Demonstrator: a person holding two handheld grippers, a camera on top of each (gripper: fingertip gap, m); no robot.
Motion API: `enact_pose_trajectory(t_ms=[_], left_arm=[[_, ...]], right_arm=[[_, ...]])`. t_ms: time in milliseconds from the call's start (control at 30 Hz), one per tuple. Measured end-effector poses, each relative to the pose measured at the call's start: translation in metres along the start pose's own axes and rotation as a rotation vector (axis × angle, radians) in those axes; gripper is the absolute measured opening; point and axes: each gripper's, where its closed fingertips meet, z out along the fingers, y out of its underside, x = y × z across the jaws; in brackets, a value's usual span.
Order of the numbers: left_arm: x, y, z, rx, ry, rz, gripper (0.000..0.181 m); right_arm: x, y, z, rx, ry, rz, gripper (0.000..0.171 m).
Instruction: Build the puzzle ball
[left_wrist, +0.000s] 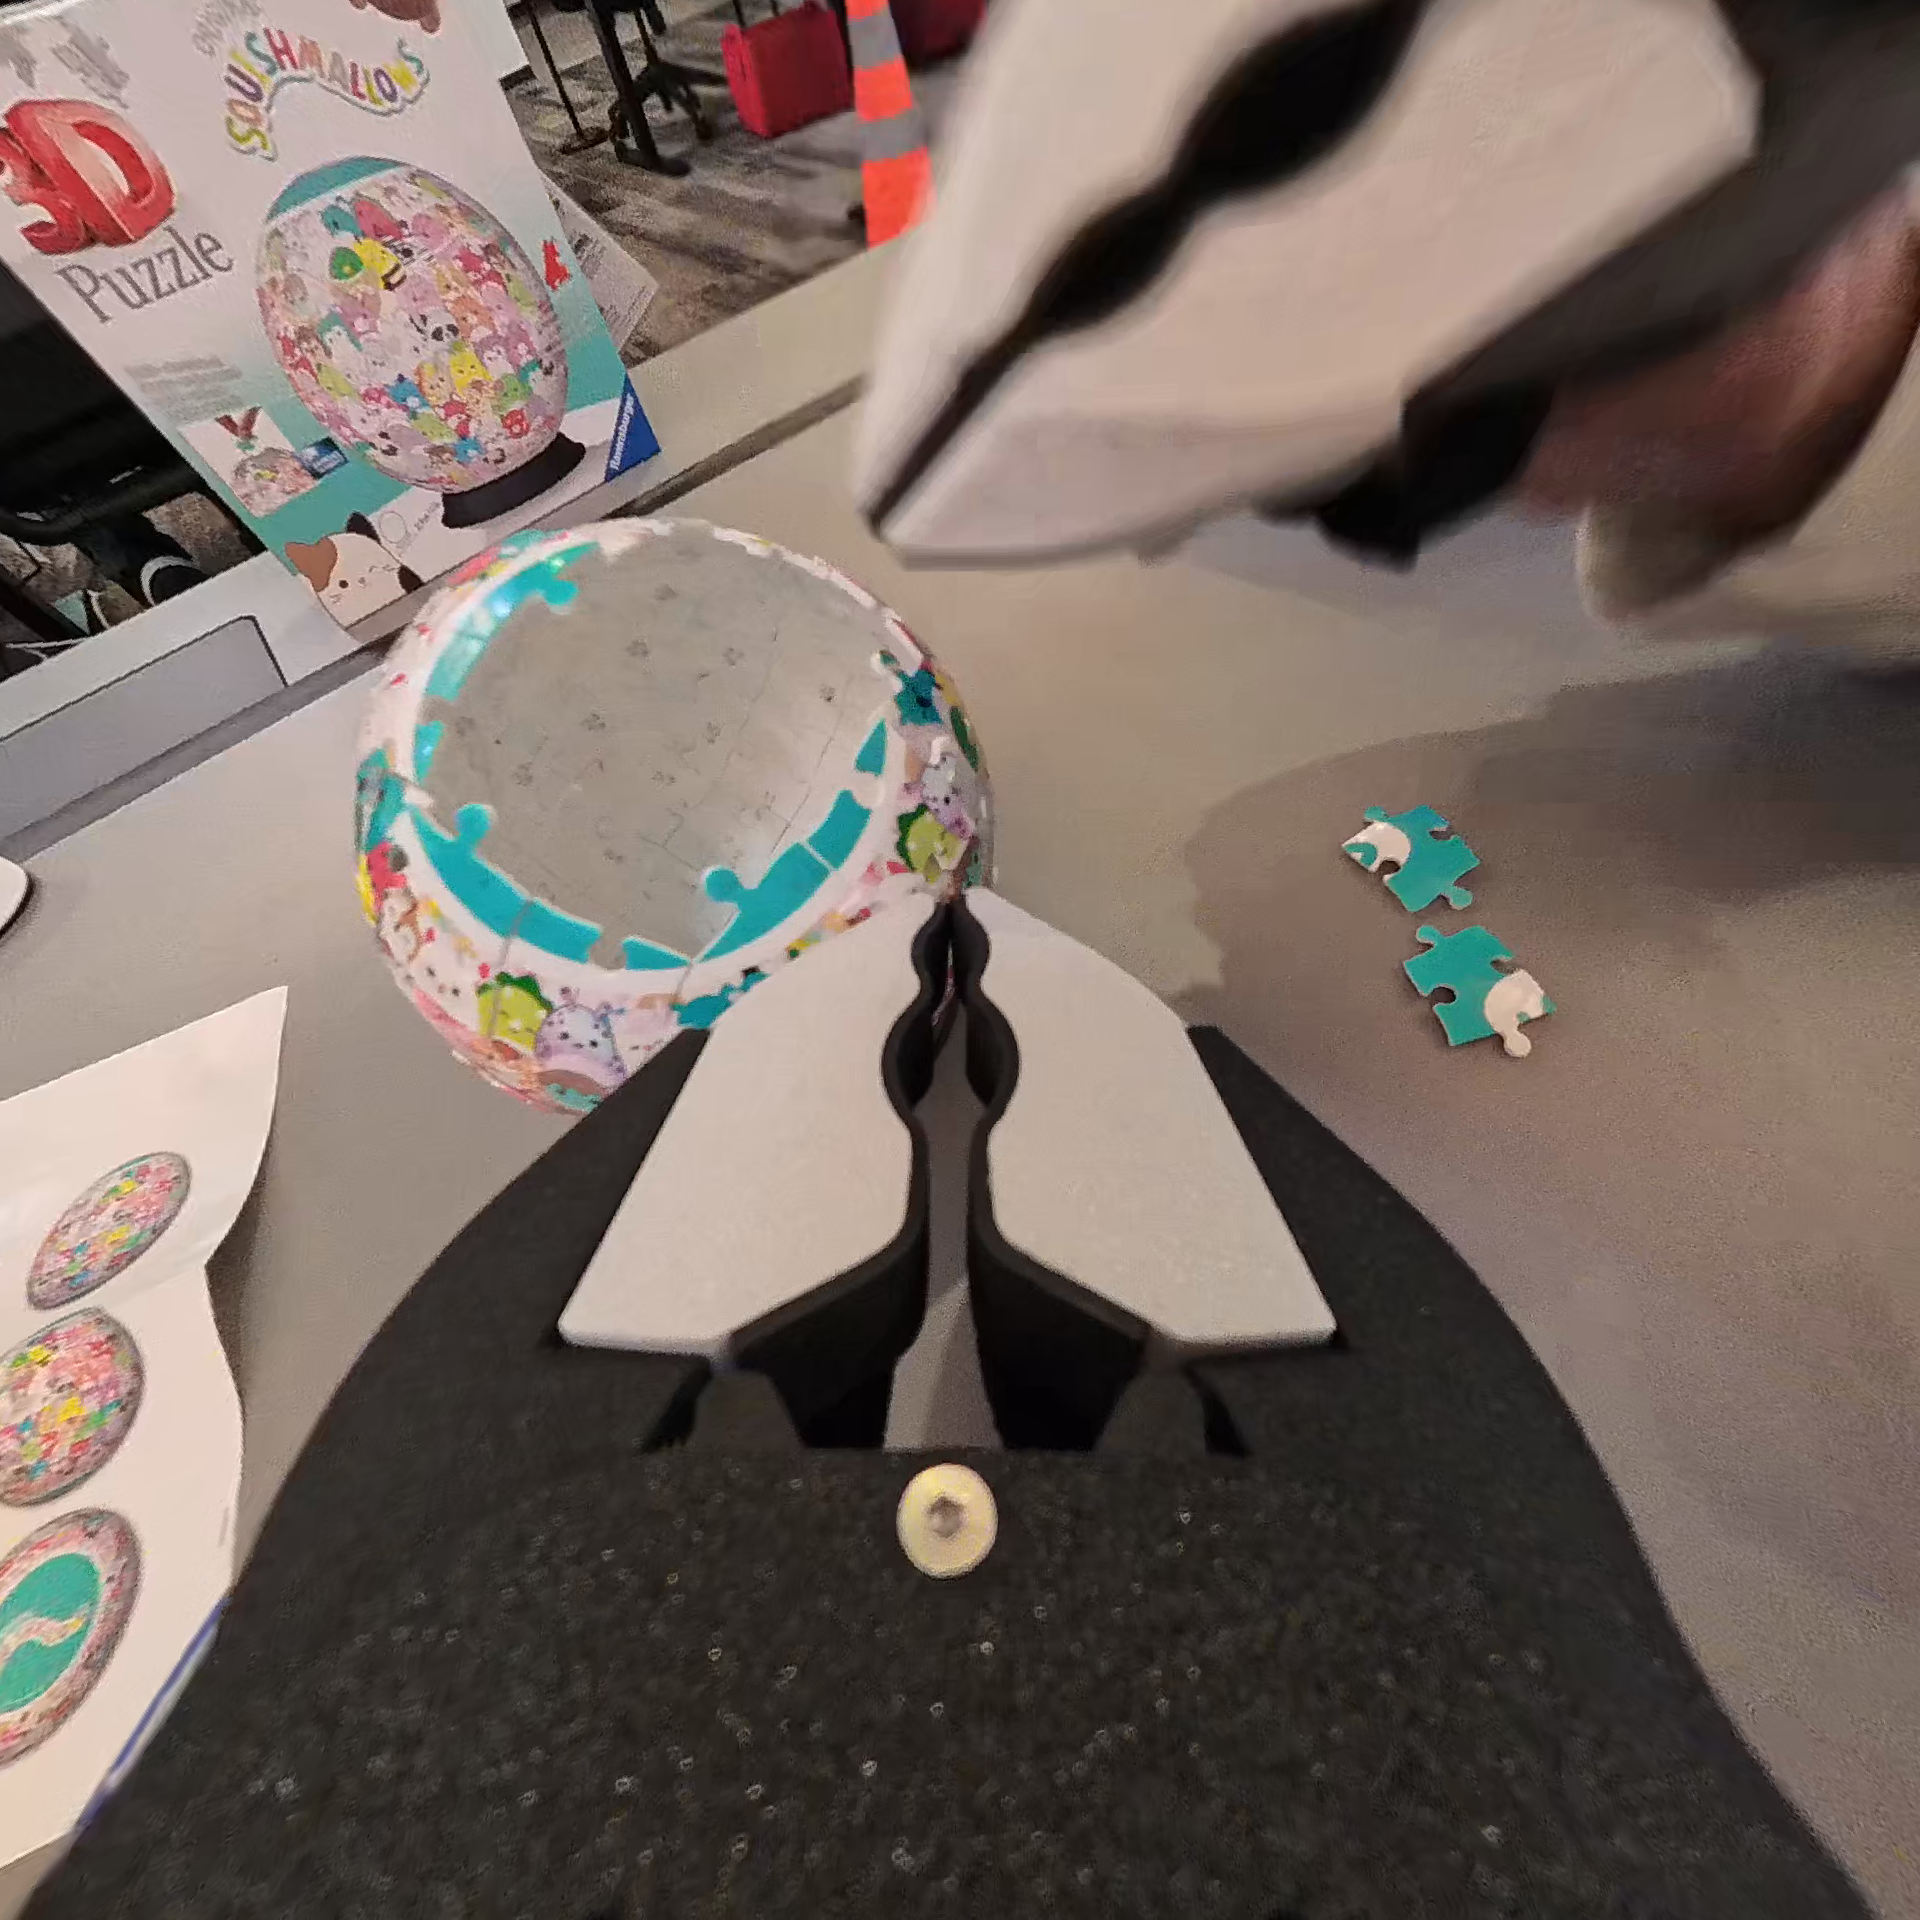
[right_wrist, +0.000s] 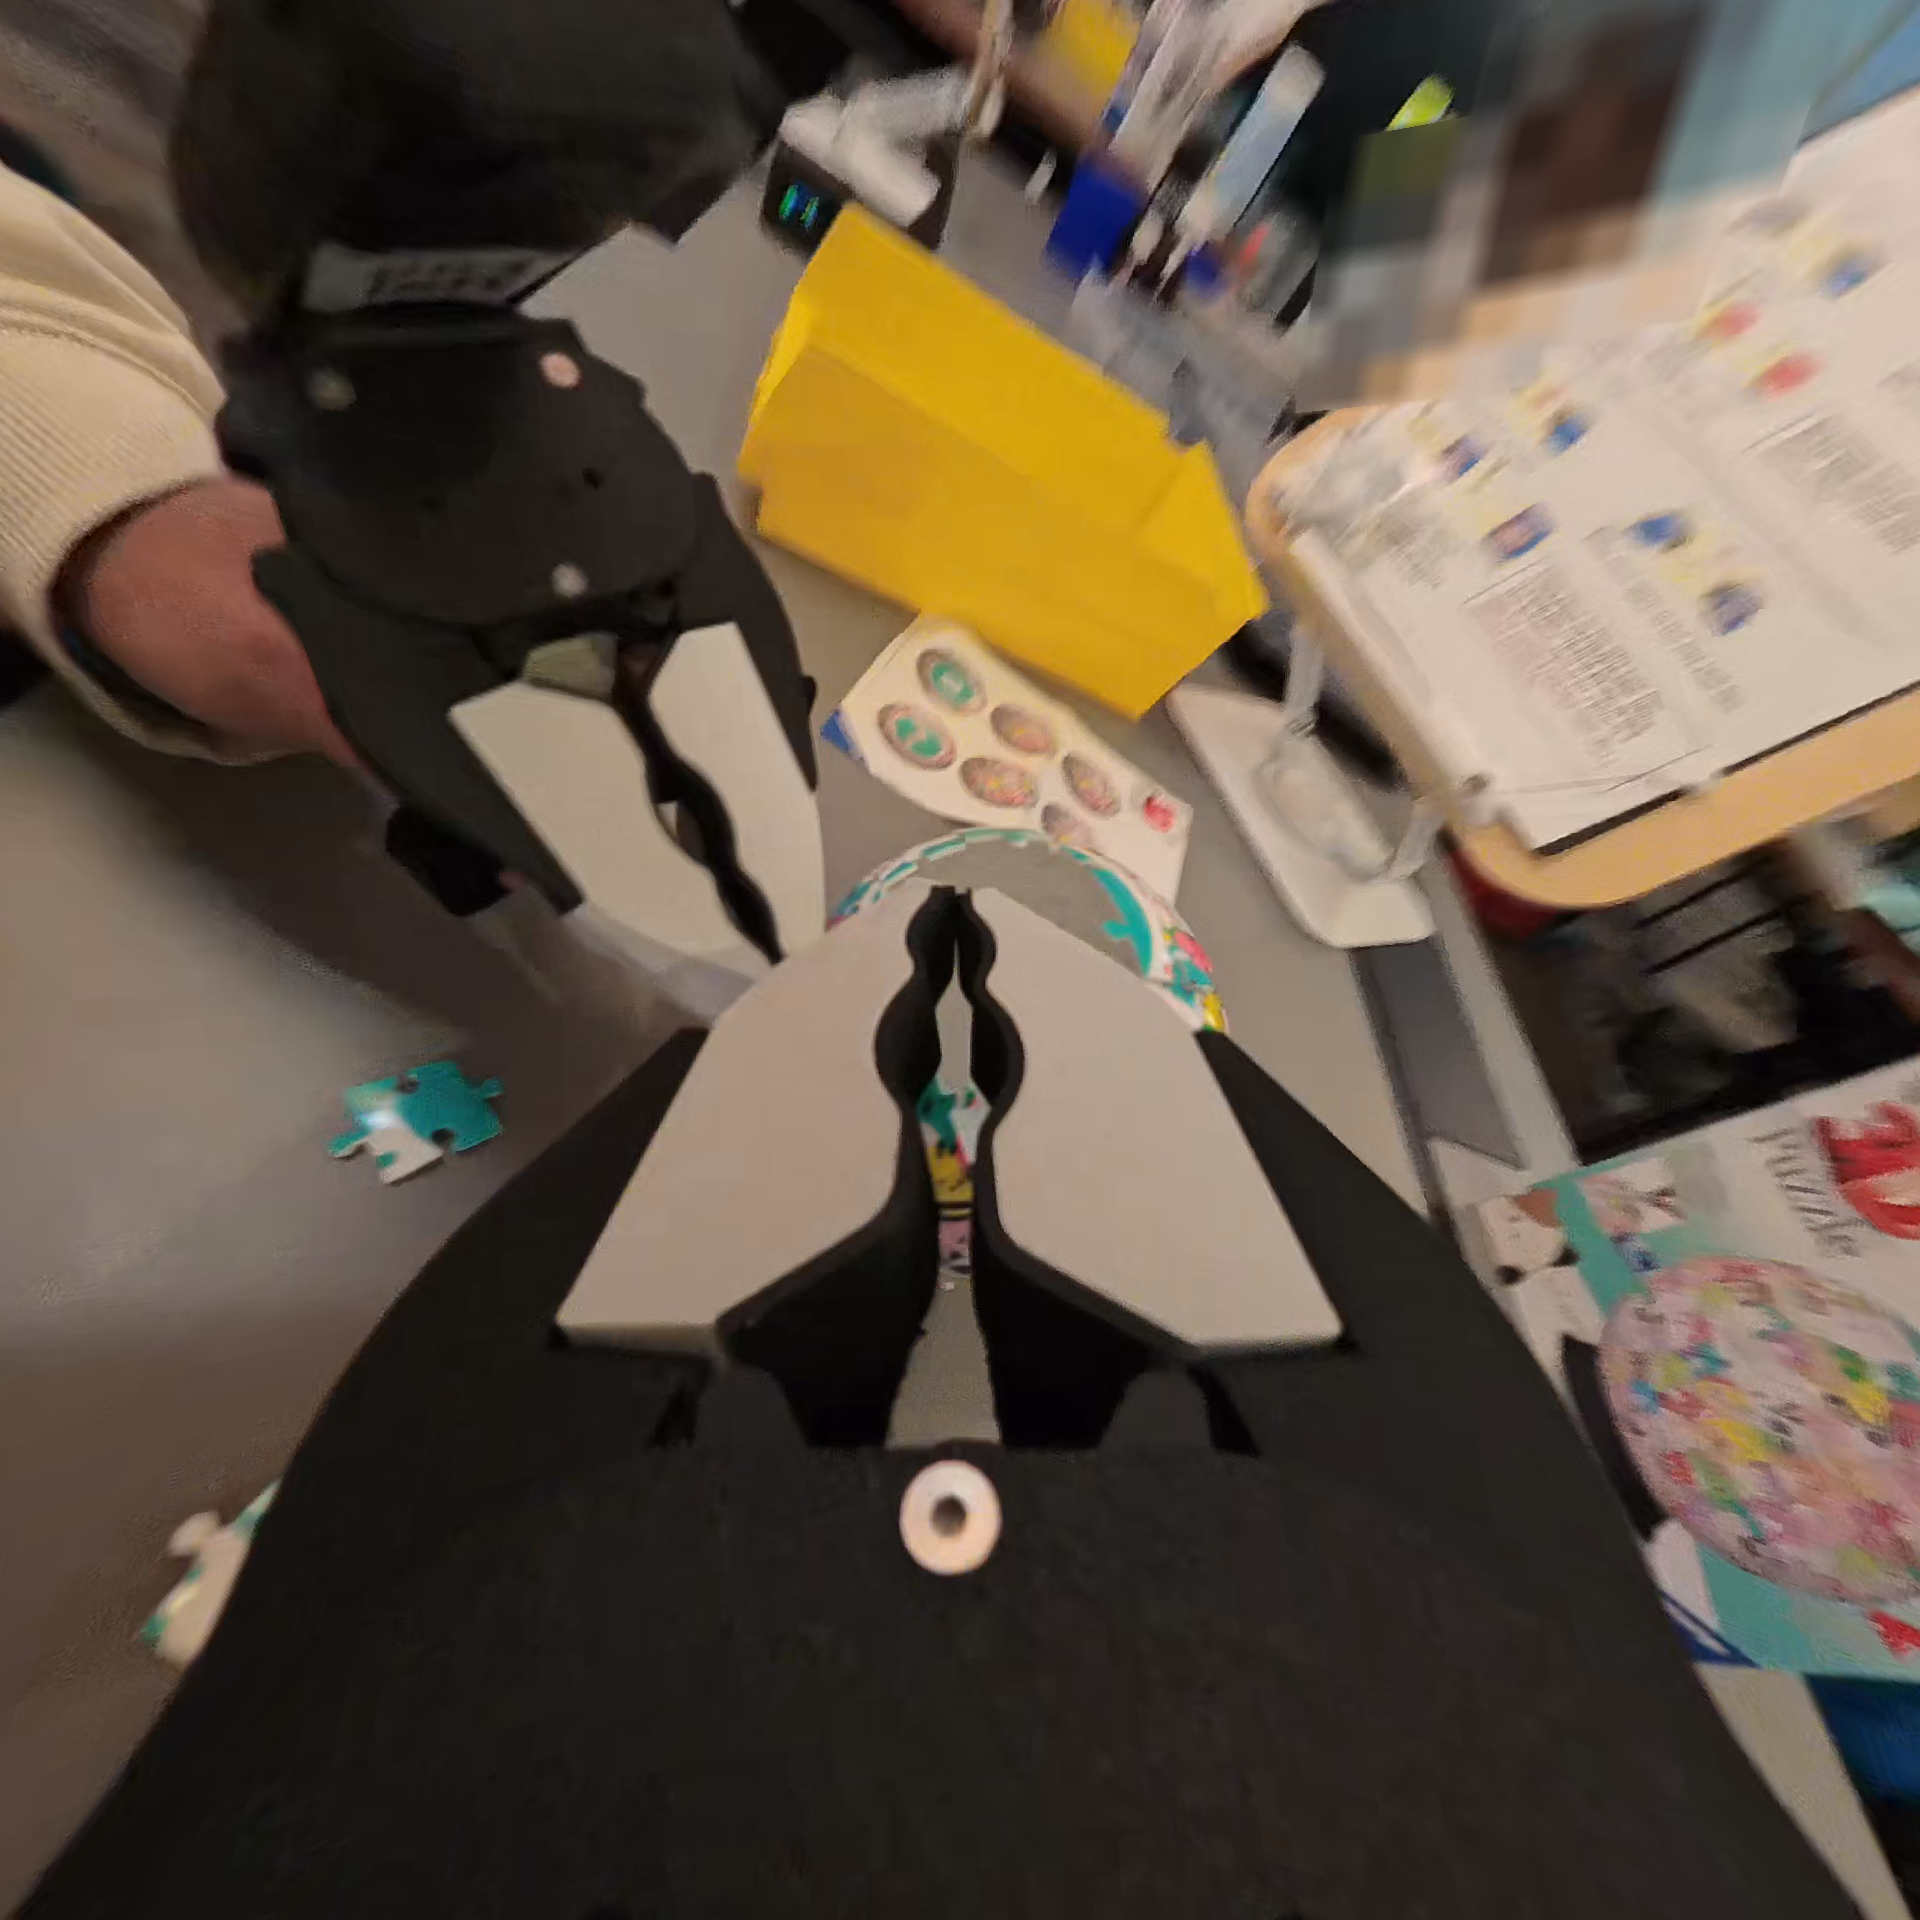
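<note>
Table (left_wrist: 1351, 644) has the puzzle ball (left_wrist: 665, 810) lying w/ its open gap up, rim unfinished. Left gripper (left_wrist: 951, 914) is pressed together at the ball's edge, prob pinching the shell, hard to tell. Right gripper (right_wrist: 954, 914) is closed, empty afaict. Next: grab a loose teal piece (left_wrist: 1415, 854) and seat it.

Yellow bag (right_wrist: 987, 468), open book (right_wrist: 1621, 582) (blurred)

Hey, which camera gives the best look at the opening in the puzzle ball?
The left wrist view. There the puzzle ball sits sharp and almost whole, its opening facing the camera with the teal jigsaw rim and grey inside visible. The right wrist view shows only a blurred arc of the ball's rim beyond the right claw.
</note>
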Motion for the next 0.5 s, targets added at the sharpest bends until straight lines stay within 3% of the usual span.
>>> enact_pose_trajectory(t_ms=[67, 133, 333, 500], left_arm=[[0.000, 0.000, 0.000, 0.000, 0.007, -0.011, 0.000], [0.000, 0.000, 0.000, 0.000, 0.005, -0.008, 0.000], [0.001, 0.001, 0.001, -0.007, 0.004, -0.003, 0.000], [0.000, 0.000, 0.000, -0.002, 0.005, -0.011, 0.000]], right_arm=[[-0.007, 0.014, -0.008, 0.071, 0.209, -0.052, 0.000], [-0.025, 0.030, -0.011, 0.077, 0.283, -0.087, 0.000], [-0.039, 0.026, 0.007, 0.012, 0.376, -0.255, 0.000], [-0.030, 0.038, 0.006, -0.025, 0.385, -0.191, 0.000]])
